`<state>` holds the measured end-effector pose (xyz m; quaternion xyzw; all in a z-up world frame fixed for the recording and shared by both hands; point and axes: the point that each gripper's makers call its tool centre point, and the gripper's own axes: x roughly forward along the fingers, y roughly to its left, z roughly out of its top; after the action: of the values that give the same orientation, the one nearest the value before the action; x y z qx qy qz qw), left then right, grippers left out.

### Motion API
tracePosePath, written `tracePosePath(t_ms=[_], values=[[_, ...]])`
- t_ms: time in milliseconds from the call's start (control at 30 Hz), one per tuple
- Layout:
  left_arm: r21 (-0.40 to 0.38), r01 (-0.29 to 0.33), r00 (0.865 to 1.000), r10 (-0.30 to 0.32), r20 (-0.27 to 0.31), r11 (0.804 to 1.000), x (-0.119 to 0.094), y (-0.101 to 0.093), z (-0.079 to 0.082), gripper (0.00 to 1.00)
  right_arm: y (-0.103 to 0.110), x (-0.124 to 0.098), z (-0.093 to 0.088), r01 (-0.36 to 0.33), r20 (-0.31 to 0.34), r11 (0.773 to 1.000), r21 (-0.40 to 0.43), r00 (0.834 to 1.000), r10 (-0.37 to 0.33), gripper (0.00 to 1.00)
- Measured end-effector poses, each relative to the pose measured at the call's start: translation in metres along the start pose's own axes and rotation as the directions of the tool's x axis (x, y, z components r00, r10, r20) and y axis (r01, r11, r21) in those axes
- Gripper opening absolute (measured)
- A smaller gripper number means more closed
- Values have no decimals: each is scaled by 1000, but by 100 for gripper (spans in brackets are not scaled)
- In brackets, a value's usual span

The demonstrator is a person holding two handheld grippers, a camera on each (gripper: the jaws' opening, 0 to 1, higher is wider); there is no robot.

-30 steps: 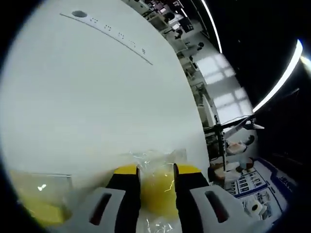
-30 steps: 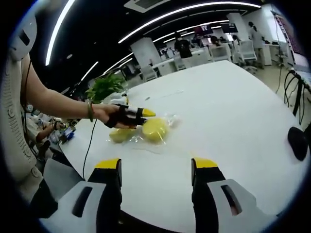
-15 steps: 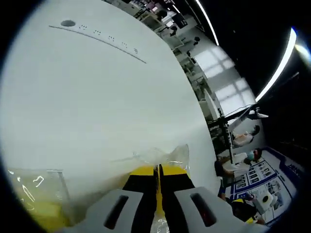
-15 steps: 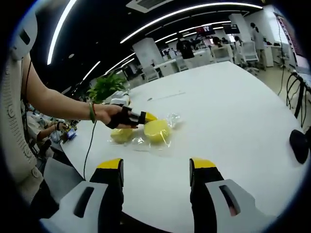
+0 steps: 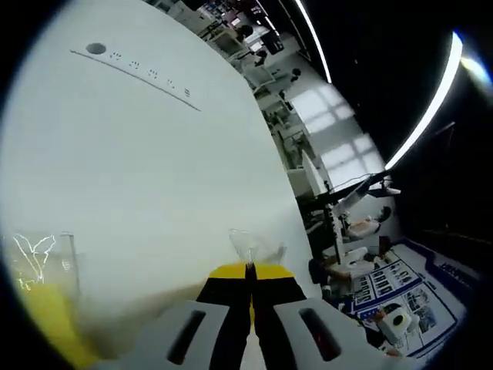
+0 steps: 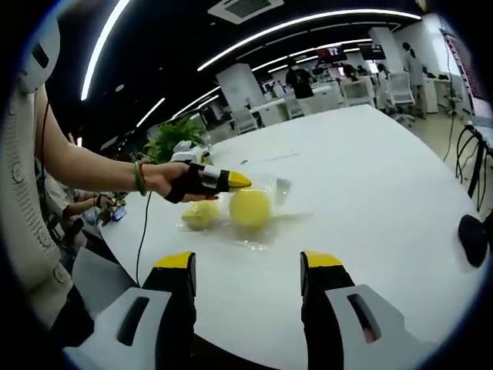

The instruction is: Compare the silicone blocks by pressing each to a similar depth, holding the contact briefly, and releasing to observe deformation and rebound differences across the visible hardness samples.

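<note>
Two yellow silicone blocks, each in a clear plastic bag, lie on the white table [image 6: 370, 177]: a round one [image 6: 250, 208] and a smaller one [image 6: 199, 215] to its left. A person's hand holds my left gripper [image 6: 237, 180] just above the round block, jaws together. In the left gripper view that gripper [image 5: 248, 270] is shut, and a clear bag corner [image 5: 252, 245] sticks up right past its tips; I cannot tell whether it is pinched. A bagged yellow block [image 5: 46, 324] lies at the lower left. My right gripper [image 6: 248, 266] hangs open and empty, nearer than the blocks.
A dark round object [image 6: 471, 235] sits near the table's right edge. A potted plant [image 6: 171, 136] stands behind the hand. A cable [image 6: 142, 231] hangs from the person's wrist over the table's left edge. Desks, chairs and people fill the far room.
The left gripper's jaws went from straddling the round yellow block to pressed together, then rose off it. The round block now looks fuller. The right gripper has stayed open.
</note>
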<state>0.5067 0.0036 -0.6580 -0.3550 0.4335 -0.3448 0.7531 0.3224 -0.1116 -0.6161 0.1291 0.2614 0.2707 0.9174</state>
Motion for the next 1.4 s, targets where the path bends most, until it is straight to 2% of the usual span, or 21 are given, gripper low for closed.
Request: tracePosePath(t_ms=[100, 400, 600, 733, 833, 967, 1033, 1100, 1267, 1400], values=[[22, 26, 1000, -27, 4, 999, -6, -15, -4, 0, 4, -2, 5, -11, 10, 1000, -12, 1000, 11, 50], [54, 81, 997, -82, 7, 995, -25, -42, -19, 0, 15, -7, 14, -30, 25, 998, -54, 999, 32, 50], [136, 97, 995, -99, 8, 986, -43, -59, -27, 0, 26, -10, 19, -52, 34, 995, -87, 998, 55, 50], [178, 105, 993, -112, 31, 978, -55, -71, -27, 0, 34, -10, 22, -68, 38, 992, -110, 997, 73, 50], [244, 104, 992, -118, 44, 964, -65, -82, -25, 0, 43, -10, 26, -88, 43, 988, -128, 995, 94, 49], [372, 73, 995, -95, 43, 925, -80, -94, -25, 0, 55, -7, 32, -113, 46, 981, -155, 992, 122, 50], [365, 43, 998, -59, 32, 930, -90, -99, -26, 0, 61, -5, 34, -128, 45, 978, -168, 990, 137, 50], [440, 32, 998, -52, 35, 897, -97, -101, -25, 0, 64, -2, 35, -137, 46, 975, -174, 988, 147, 50], [472, 28, 998, -52, 38, 881, -114, -108, -27, 0, 76, 7, 39, -169, 31, 962, -214, 983, 180, 51], [513, 21, 998, -47, 37, 858, -126, -110, -31, 0, 84, 13, 46, -196, 31, 951, -240, 977, 209, 51]])
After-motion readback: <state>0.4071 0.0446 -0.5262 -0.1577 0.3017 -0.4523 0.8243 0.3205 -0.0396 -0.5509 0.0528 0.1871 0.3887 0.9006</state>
